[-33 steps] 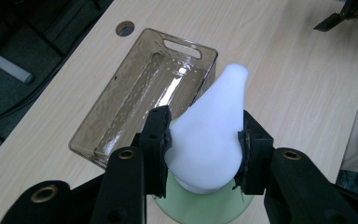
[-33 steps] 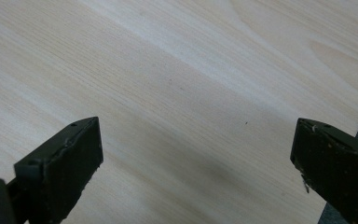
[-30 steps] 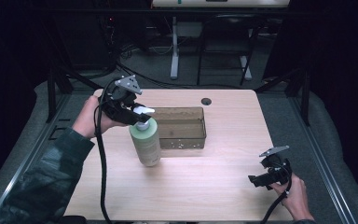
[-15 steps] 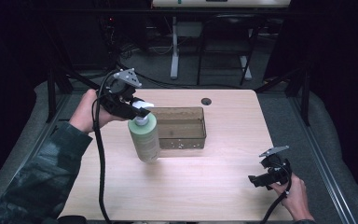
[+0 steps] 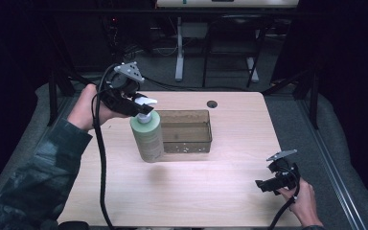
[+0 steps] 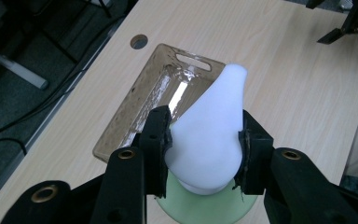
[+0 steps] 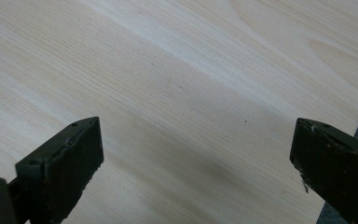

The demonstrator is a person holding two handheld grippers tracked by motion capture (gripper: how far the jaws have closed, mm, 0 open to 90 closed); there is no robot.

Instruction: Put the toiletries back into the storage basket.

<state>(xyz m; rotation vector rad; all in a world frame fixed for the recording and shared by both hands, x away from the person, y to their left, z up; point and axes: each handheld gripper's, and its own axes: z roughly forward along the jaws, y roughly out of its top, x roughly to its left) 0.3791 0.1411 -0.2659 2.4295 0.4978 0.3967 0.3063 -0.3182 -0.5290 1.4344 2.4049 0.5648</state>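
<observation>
Gripping the white pump head of a pale green bottle, the left gripper is holding it upright just left of the clear brown bin, probably to lift it in. Since a second ago the bottle is sitting slightly farther back. The right gripper is idling, jaws wide apart, at the near right of the table.

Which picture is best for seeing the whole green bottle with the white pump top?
The high view: the pale green plastic bottle shows from base to white pump top, beside the clear brown plastic tray. The left gripper view shows mostly the pump, clamped by the left gripper, with a sliver of green. The right gripper view shows bare wooden table.
</observation>
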